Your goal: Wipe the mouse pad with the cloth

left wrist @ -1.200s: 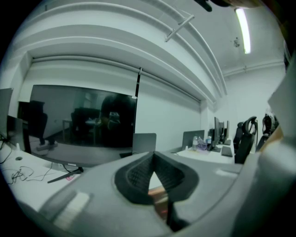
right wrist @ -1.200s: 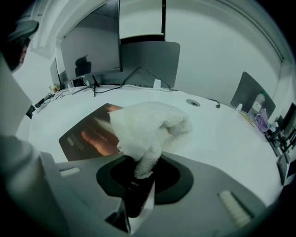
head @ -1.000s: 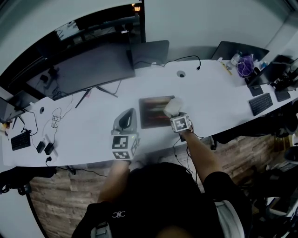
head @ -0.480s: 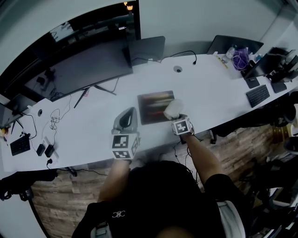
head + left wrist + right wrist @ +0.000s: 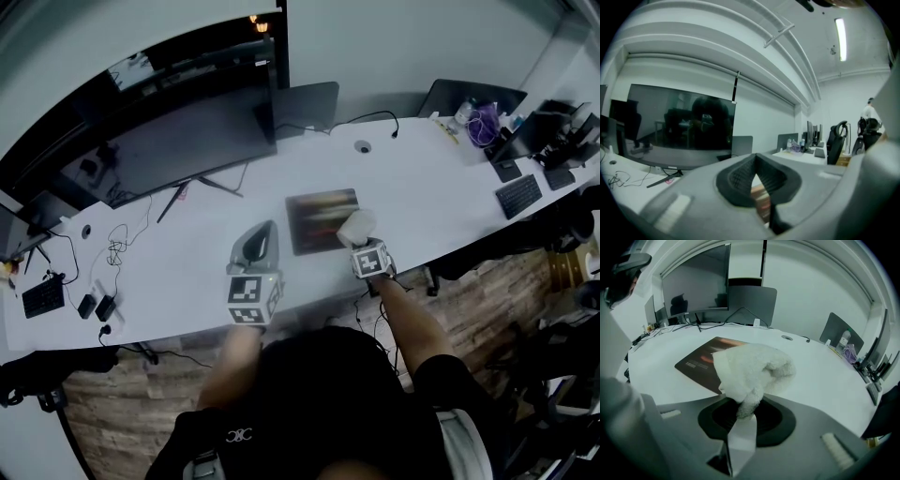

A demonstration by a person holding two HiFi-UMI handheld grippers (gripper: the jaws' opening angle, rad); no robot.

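On the desk (image 5: 422, 187) | right tool (image 5: 742, 411) clamped on cloth (image 5: 752, 369) at edge of mouse pad (image 5: 701, 359) | left tool (image 5: 757, 176) jaws together, empty

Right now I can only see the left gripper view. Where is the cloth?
Observer: The white cloth is pinched in the right gripper.
Operator: Is it on the mouse pad?
Observer: It sits over the right edge of the mouse pad. I cannot tell whether it presses down.
Operator: Where is my gripper, then?
Observer: The left gripper is over the white desk, left of the pad and apart from it.
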